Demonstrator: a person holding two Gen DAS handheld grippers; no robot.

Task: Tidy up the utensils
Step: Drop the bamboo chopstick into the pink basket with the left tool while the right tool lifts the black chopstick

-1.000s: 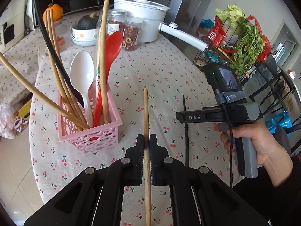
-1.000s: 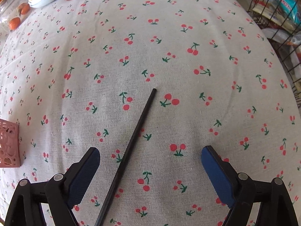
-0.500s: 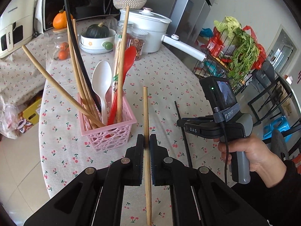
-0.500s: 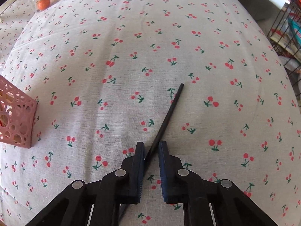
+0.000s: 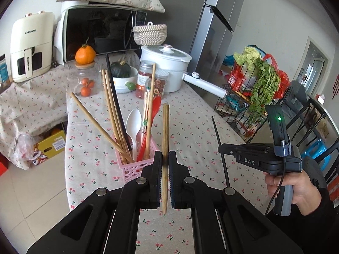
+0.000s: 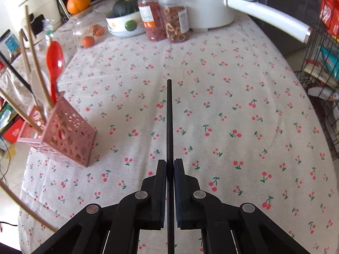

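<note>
My left gripper (image 5: 165, 158) is shut on a wooden chopstick (image 5: 165, 131) that points forward, above the table. A pink perforated basket (image 5: 135, 169) just ahead and left of it holds several wooden chopsticks, a black one, a white spoon (image 5: 134, 124) and a red spoon (image 5: 155, 108). My right gripper (image 6: 170, 165) is shut on a black chopstick (image 6: 169, 116) and holds it off the cherry-print tablecloth (image 6: 233, 105). It also shows in the left wrist view (image 5: 221, 150), right of the basket. The basket (image 6: 67, 135) sits to the left in the right wrist view.
At the table's far end stand a white pot with a long handle (image 5: 169, 72), two jars (image 6: 165, 23), a bowl with a green squash (image 5: 122, 78) and a jar of oranges (image 5: 85, 82). A wire rack with greens (image 5: 258, 89) stands right of the table.
My right gripper closed on the black chopstick and lifted it off the cloth. My left gripper has risen and pulled back, still holding the wooden chopstick.
</note>
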